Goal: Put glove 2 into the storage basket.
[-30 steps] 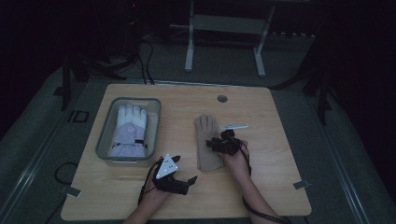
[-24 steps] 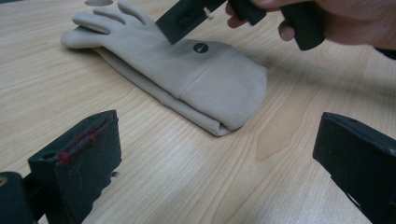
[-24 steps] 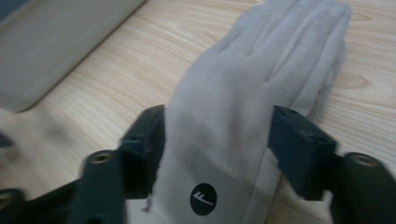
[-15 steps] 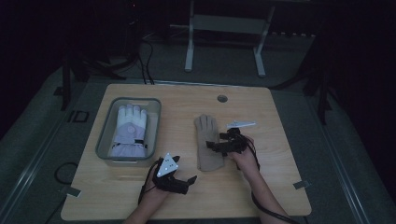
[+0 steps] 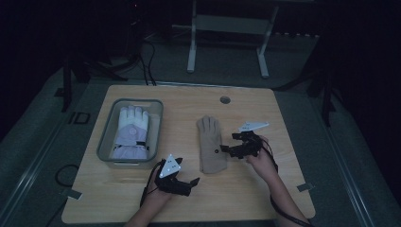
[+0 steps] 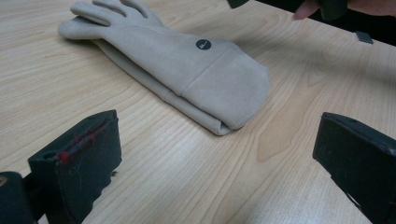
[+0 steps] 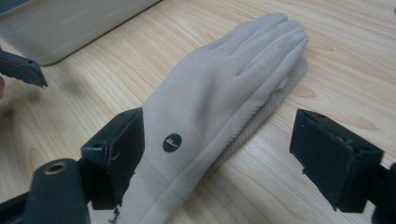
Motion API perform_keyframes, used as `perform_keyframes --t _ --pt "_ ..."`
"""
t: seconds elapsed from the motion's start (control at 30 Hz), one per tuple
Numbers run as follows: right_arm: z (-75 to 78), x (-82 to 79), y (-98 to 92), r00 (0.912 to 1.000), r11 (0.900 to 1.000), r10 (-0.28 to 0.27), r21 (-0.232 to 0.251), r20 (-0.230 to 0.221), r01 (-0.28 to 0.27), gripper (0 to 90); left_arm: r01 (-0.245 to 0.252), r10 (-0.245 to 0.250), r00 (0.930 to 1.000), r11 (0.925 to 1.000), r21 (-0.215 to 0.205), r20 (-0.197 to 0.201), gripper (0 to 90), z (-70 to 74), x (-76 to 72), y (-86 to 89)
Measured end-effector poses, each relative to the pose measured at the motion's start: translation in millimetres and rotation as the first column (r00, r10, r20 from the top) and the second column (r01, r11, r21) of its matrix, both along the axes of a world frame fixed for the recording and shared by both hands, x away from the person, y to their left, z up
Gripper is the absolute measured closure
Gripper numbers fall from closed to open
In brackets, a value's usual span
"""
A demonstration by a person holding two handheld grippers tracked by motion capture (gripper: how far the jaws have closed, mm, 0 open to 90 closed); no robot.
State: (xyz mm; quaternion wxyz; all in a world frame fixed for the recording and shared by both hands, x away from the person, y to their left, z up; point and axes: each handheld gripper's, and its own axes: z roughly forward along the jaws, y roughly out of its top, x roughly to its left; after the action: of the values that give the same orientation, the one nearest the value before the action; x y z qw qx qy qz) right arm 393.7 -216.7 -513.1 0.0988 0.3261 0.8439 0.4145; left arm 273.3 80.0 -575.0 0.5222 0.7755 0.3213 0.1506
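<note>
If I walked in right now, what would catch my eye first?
A beige glove lies flat mid-table, fingers pointing away from the person. The right gripper hangs at its cuff, jaws just opened, gripping nothing. Far left, a white-and-lilac glove fills a clear bin.

Beige glove [image 7: 219,93]: soft matt cloth, suede-like nap, ribbed knit along one edge, small dark glossy badge. Tabletop [image 6: 140,154]: pale wood grain, smooth, slight sheen. Bin [image 5: 106,142]: translucent grey plastic. Tongs' pads [image 7: 116,154]: matt black, scuffed.
</note>
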Motion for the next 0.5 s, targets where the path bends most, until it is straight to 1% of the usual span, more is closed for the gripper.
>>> perform_keyframes --t 0.07,0.13,0.17,0.2,0.23,0.27,0.3,0.33,0.37,0.4,0.43,0.47,0.5 --pt "2.6 0.5 -4.2 0.9998 1.000 0.007 0.021 -0.020 -0.006 16.3 0.006 -0.006 1.0000 1.0000 0.001 -0.005 1.3 1.4 0.8 -0.7" --pt "4.1 1.2 -7.8 0.9995 1.000 0.004 0.016 -0.031 -0.003 16.0 -0.002 0.002 0.9999 0.9998 -0.019 -0.017 1.3 3.8 0.2 0.0" --pt "4.5 1.5 -9.1 0.9986 1.000 0.001 0.016 -0.053 0.000 16.7 -0.002 0.002 0.9999 0.9998 -0.019 -0.017 1.3 3.8 0.2 0.0" --pt "5.2 1.9 -10.8 0.9964 1.000 0.009 0.030 -0.084 -0.007 17.2 -0.027 0.027 0.9994 0.9992 -0.029 -0.021 1.3 6.4 -2.2 0.9" --pt "5.9 2.0 -12.4 0.9947 0.999 0.011 0.048 -0.103 -0.006 17.2 -0.027 0.027 0.9994 0.9992 -0.029 -0.021 1.3 6.4 -2.2 0.9" --pt "5.9 2.0 -12.4 0.9947 0.999 0.011 0.048 -0.103 -0.006 17.2 -0.032 0.031 0.9993 0.9991 -0.027 -0.020 1.3 7.7 -2.8 1.3" --pt "6.8 1.5 -14.3 0.9918 0.997 0.027 0.070 -0.125 -0.018 9.6 -0.050 0.049 0.9985 0.9987 -0.010 -0.025 1.3 10.4 -2.2 -0.1" --pt "6.7 1.3 -14.7 0.9922 0.997 0.036 0.078 -0.119 -0.027 9.3 -0.047 0.047 0.9986 0.9989 -0.001 -0.024 1.3 12.1 -1.3 -1.1" --pt "6.7 1.3 -14.7 0.9922 0.997 0.036 0.078 -0.119 -0.027 9.3 -0.047 0.047 0.9986 0.9989 -0.001 -0.024 1.3 12.1 -1.3 -1.1" --pt "5.5 3.1 -13.2 0.9908 0.997 0.003 0.071 -0.135 0.006 9.4 -0.052 0.052 0.9984 0.9981 0.033 -0.019 1.3 15.6 0.1 -4.9" --pt "4.6 4.1 -12.1 0.9903 0.999 -0.001 0.052 -0.139 0.008 9.4 -0.052 0.052 0.9984 0.9981 0.033 -0.019 1.3 15.6 0.1 -4.9" --pt "4.6 4.1 -12.1 0.9903 0.999 -0.001 0.052 -0.139 0.008 9.4 -0.057 0.057 0.9983 0.9970 0.053 -0.010 1.3 17.6 0.0 -7.2" --pt "4.6 5.7 -12.0 0.9905 0.997 0.000 0.075 -0.137 0.011 14.4 -0.061 0.062 0.9980 0.9939 0.092 -0.009 3.1 20.5 0.6 -12.9"
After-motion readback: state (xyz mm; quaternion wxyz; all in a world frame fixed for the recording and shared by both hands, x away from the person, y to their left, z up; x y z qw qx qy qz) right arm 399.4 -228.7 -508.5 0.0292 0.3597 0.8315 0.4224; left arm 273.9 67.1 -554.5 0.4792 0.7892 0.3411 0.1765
